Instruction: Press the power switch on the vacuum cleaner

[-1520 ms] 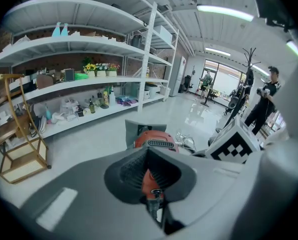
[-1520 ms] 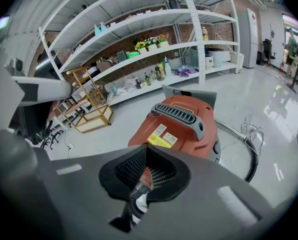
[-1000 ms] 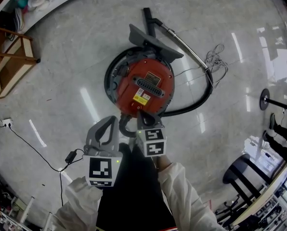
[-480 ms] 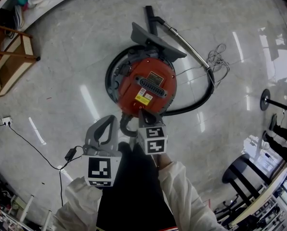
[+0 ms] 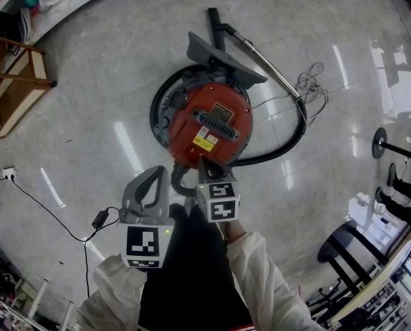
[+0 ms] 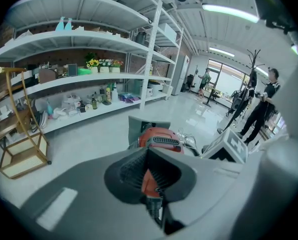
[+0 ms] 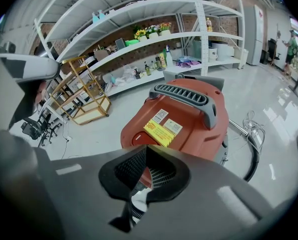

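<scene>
- Nothing shifts versus half a second ago: both grippers hang where they were.
- One vacuum cleaner (image 5: 209, 124) stands upright on the floor (image 5: 88, 116), just ahead of the two grippers. Its carry handle (image 5: 216, 124) runs left-right, and the single hose (image 5: 288, 140) leaves on the person's side.
- Left gripper (image 5: 161, 171): jaws closed tip to tip, empty.
- Right gripper (image 5: 204, 163): jaws closed, empty, tips near a red oval button (image 7: 139, 137) on the lid.
</scene>
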The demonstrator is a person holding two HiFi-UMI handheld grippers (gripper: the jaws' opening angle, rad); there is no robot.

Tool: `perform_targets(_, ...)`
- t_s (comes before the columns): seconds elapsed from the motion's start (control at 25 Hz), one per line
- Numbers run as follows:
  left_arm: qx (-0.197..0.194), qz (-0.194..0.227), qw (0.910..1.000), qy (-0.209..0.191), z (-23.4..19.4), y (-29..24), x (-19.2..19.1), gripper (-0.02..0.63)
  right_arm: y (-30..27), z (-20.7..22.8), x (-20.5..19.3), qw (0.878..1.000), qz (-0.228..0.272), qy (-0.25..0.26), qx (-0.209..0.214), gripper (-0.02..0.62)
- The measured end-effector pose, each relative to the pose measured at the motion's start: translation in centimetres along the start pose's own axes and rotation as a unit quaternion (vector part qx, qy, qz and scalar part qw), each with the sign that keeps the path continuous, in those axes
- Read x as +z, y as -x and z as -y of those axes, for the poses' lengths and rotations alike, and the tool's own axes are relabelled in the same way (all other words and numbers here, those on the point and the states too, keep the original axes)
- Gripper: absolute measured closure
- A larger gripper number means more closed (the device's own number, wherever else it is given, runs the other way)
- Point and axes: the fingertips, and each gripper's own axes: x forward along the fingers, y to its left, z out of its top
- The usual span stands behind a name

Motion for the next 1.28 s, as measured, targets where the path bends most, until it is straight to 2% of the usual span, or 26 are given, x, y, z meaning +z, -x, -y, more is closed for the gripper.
perform_targets(0.48, 0.005, -0.005, 1.0000, 0.004, -0.4, 0.0, -0.6, 0.606, -0.4, 0.5, -0.5, 1.000, 0.003, -0.004, -0.011, 0.595)
perform_targets(1.28, 0.002, -0.011, 0.9999, 0.004, 0.0, -0.1, -1.1, 0.606, -0.3, 0.4, -0.6, 1.000, 0.004, 0.000, -0.004, 0.595)
